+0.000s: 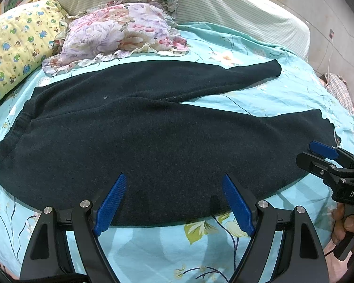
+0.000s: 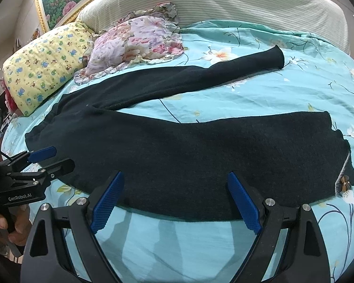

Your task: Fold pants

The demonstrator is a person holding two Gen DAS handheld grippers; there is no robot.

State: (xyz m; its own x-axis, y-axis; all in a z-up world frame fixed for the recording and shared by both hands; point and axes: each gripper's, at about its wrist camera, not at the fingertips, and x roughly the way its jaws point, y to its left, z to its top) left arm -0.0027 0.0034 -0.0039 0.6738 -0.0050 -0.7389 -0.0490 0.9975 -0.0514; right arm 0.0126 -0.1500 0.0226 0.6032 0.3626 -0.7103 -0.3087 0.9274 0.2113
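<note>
Dark pants [image 1: 153, 141] lie spread flat on the bed, with the waistband [image 1: 16, 127] at the left and both legs running right, splayed apart. My left gripper [image 1: 174, 176] is open, its blue pads hovering over the near edge of the pants close to the waist end. My right gripper [image 2: 175, 174] is also open, over the near edge of the near leg [image 2: 247, 151]. The far leg [image 2: 212, 75] stretches toward the headboard side. Each gripper shows in the other's view: the right gripper [image 1: 312, 154] by the near hem, the left gripper [image 2: 59, 158] by the waistband.
A turquoise floral sheet [image 1: 177, 247] covers the bed. A yellow patterned pillow [image 1: 16, 47] and a floral pillow [image 1: 115, 30] lie just beyond the pants, before a striped headboard [image 2: 224, 0]. A hand [image 1: 351, 224] holds the right gripper. Checked cloth [image 1: 337, 87] lies off the bed's right side.
</note>
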